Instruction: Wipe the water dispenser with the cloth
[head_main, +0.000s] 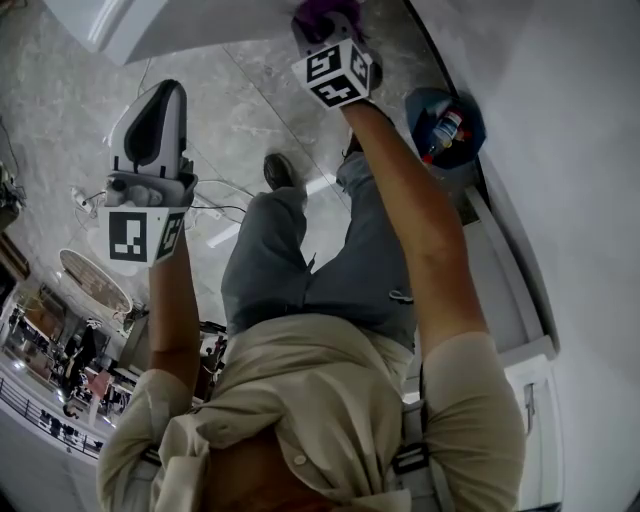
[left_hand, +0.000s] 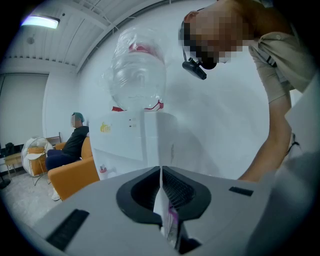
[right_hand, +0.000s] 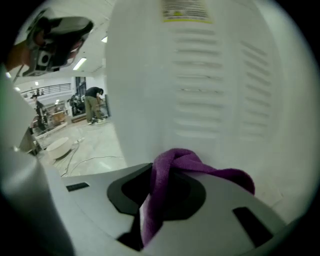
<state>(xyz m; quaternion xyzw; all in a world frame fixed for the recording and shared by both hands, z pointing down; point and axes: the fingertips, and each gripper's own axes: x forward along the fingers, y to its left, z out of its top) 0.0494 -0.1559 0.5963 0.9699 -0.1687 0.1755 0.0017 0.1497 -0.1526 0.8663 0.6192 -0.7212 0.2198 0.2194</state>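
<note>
- R gripper (right_hand: 161, 176) clamped on purple cloth (right_hand: 172, 167); cloth runs lengthwise btwn jaws, front end bunched, tail flopping right
- Cloth right at water dispenser (right_hand: 210, 90) vented panel
- L gripper (left_hand: 161, 175) jaws together

dispenser (right_hand: 210, 90) blocks fwd, floor (head_main: 240, 90) open

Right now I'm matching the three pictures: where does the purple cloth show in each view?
Head view: cloth at top centre, against the frame's edge.
Left gripper view: not in it.
Right gripper view: lower centre, clamped in the right hand-held gripper.
Shared landmark: the white water dispenser, in all three.
</note>
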